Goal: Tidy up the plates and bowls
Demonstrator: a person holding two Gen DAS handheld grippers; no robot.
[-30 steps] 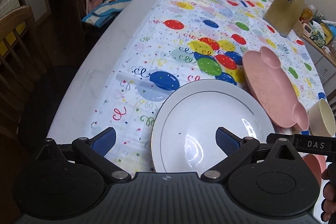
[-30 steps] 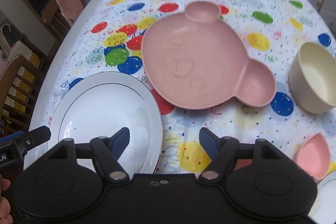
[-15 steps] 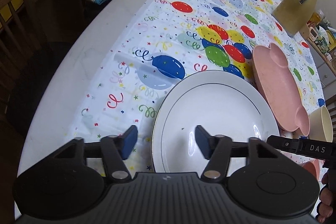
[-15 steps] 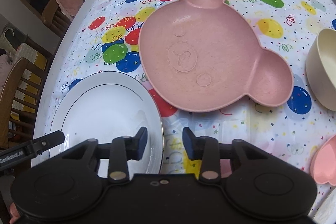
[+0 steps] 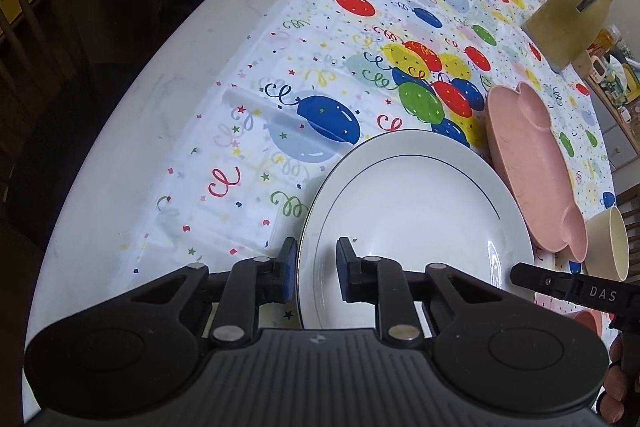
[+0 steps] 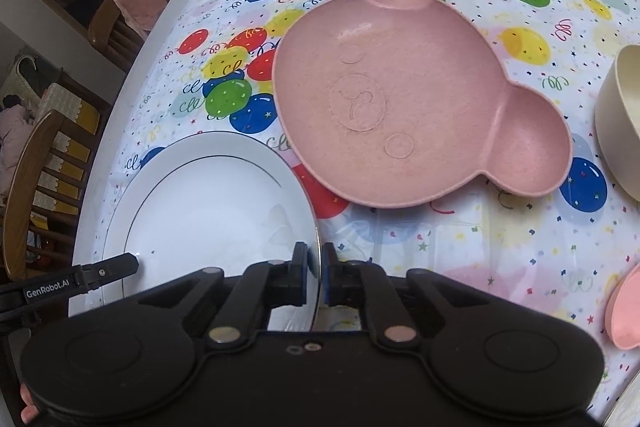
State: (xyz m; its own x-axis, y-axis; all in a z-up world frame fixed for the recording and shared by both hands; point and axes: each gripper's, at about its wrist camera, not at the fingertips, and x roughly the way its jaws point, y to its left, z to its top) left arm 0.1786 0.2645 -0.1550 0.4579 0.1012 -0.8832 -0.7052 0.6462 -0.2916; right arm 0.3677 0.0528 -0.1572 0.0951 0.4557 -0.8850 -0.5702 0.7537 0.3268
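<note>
A white plate with a thin dark ring lies near the table's front edge on the balloon-print cloth. My left gripper straddles its left rim. Its jaws are closing and its blue pads sit against the rim on both sides. My right gripper is shut on the right rim of the same white plate. Beyond it lies a pink bear-shaped plate, also visible in the left wrist view. A cream bowl stands to the right.
A small pink bowl sits at the near right. A yellowish pitcher stands at the far right. Bare white table runs along the cloth's left side, with wooden chairs beyond it.
Both grippers went from wide open to closed around the white plate's rim, left on the left side, right on the right side. The left gripper sank slightly toward the plate.
</note>
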